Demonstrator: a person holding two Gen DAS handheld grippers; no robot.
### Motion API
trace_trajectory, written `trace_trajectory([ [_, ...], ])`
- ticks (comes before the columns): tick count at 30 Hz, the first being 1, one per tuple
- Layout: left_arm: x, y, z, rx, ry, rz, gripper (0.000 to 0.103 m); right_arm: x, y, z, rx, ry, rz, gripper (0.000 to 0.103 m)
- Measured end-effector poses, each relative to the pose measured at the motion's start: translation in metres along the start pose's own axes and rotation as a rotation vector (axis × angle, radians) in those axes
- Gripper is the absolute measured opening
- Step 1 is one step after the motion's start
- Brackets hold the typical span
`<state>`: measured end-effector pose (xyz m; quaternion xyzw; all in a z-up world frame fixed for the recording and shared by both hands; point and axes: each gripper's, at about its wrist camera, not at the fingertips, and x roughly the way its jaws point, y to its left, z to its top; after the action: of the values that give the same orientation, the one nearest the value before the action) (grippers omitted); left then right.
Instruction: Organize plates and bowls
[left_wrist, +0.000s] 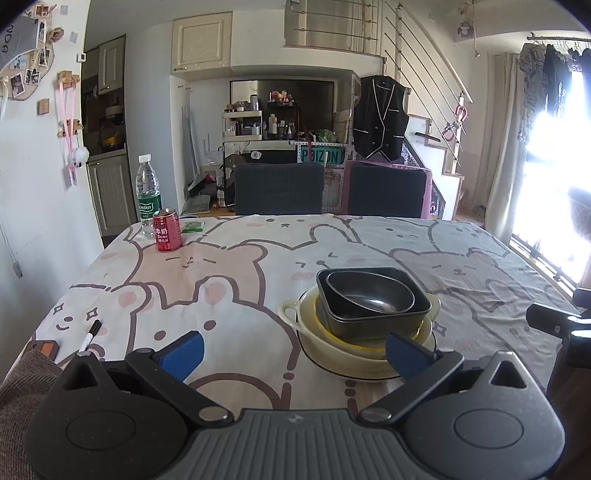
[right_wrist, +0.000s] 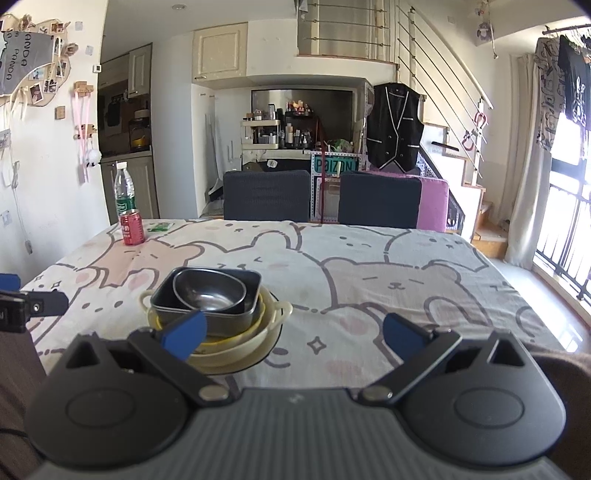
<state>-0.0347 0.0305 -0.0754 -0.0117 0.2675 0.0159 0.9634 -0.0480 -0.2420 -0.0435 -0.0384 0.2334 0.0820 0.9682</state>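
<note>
- Left wrist view: the left gripper hangs low over the cartoon-animal tablecloth, blue fingers spread wide apart and holding nothing. Just ahead and to its right stands one nested stack: a small dark metal bowl tilted inside a dark square dish, inside a yellow-rimmed bowl, inside a cream two-handled dish, on a black-edged plate.
- A red milk can and clear water bottle stand far left (well apart from the stack).
- Right wrist view: the right gripper is likewise spread open and empty, the stack just beyond its left finger.
- Judgement: stacking looks nearly complete; next may be straightening the tilted bowl, needing a gentle rim pinch.
</note>
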Motion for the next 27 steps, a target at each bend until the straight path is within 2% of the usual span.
trace_trajectory([
  [27,-0.0002,-0.0031,-0.0024,0.015,-0.013,0.005,0.103,-0.0003,-0.0014,0.0001,-0.009,-0.009,-0.003,0.103],
])
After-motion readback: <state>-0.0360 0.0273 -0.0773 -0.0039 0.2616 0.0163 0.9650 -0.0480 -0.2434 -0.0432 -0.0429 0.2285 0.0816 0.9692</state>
